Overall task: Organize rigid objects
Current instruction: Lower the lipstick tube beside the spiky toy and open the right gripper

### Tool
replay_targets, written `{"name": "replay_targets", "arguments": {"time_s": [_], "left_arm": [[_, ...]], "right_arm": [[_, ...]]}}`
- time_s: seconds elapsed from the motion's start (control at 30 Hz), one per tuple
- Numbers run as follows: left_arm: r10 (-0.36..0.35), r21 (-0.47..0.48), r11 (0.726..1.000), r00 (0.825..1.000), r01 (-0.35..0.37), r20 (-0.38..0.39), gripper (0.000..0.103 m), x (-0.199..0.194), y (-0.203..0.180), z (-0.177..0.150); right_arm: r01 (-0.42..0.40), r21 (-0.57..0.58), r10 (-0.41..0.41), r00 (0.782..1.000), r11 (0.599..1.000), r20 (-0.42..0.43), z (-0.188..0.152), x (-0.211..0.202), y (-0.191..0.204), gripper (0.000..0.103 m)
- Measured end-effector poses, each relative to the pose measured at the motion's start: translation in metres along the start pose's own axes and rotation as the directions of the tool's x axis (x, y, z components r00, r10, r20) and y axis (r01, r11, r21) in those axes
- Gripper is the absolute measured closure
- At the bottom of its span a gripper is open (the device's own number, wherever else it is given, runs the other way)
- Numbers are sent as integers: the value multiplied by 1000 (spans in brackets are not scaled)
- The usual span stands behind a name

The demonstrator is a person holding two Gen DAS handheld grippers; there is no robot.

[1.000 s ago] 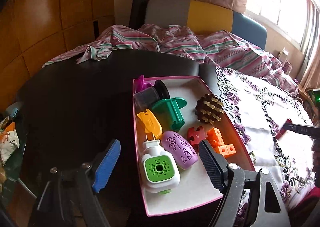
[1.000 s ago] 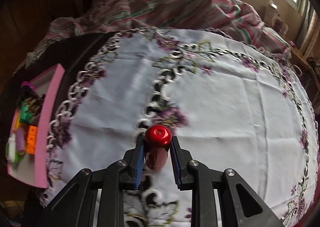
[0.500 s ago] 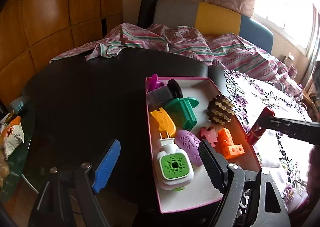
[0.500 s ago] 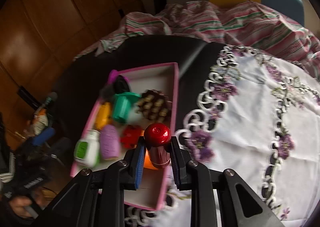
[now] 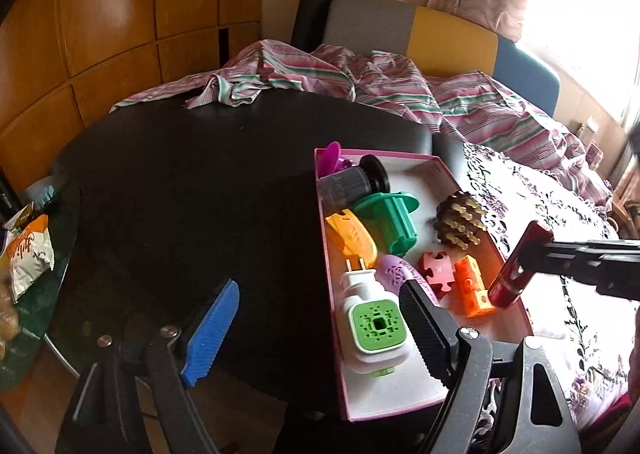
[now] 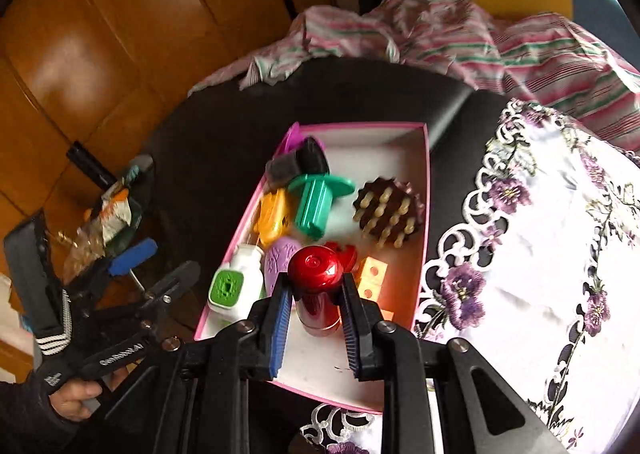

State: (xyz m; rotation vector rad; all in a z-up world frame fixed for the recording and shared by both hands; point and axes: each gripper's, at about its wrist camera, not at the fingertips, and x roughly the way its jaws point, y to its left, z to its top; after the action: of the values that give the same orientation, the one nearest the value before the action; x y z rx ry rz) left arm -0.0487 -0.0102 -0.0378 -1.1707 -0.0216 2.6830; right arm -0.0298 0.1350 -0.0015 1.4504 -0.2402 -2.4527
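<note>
Snack bags: far left, on a lower glass surface beside the table.

Table: dark, round; the right part is under a white embroidered cloth, with a striped cloth bunched along the far edge.

Left gripper: low over the table's near edge, just left of the box. Jaws spread wide and opening, nothing between them; the blue pad is over the dark table top, the black pad over the box's near left part.

Pink box: shallow, white inside, lying on the dark part of the table and touching the cloth's lace edge. Contents, left to right:
- white plug-in device with green face, near left corner
- orange clip
- dark cylinder and purple piece, far left corner
- lilac oval piece, partly hidden by the black pad
- green flanged part
- pink puzzle piece
- orange block
- brown pegged massager, toward the right wall

Red bottle: pinched upright between the jaws of the right gripper, cap toward the camera, held above the box's near right part, by the orange block.
</note>
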Motion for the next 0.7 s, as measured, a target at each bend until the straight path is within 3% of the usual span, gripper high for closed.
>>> {"name": "replay_targets", "arguments": {"time_s": [0.27,0.47,0.7], "left_arm": [[7,-25,1000,1000,-7,-10,17,3,10,-3],[22,-7,1000,1000,-22,1,14,5,7,-3],[33,3,999,999,-33,19,11,4,1,2]], "right_arm": [[69,5,-68,993,998,-93,14,60,-1,80],[92,40,-88,992,995,-85,15,91,-8,80],[98,49,-96,994,994,-47,7,87,-10,77]]}}
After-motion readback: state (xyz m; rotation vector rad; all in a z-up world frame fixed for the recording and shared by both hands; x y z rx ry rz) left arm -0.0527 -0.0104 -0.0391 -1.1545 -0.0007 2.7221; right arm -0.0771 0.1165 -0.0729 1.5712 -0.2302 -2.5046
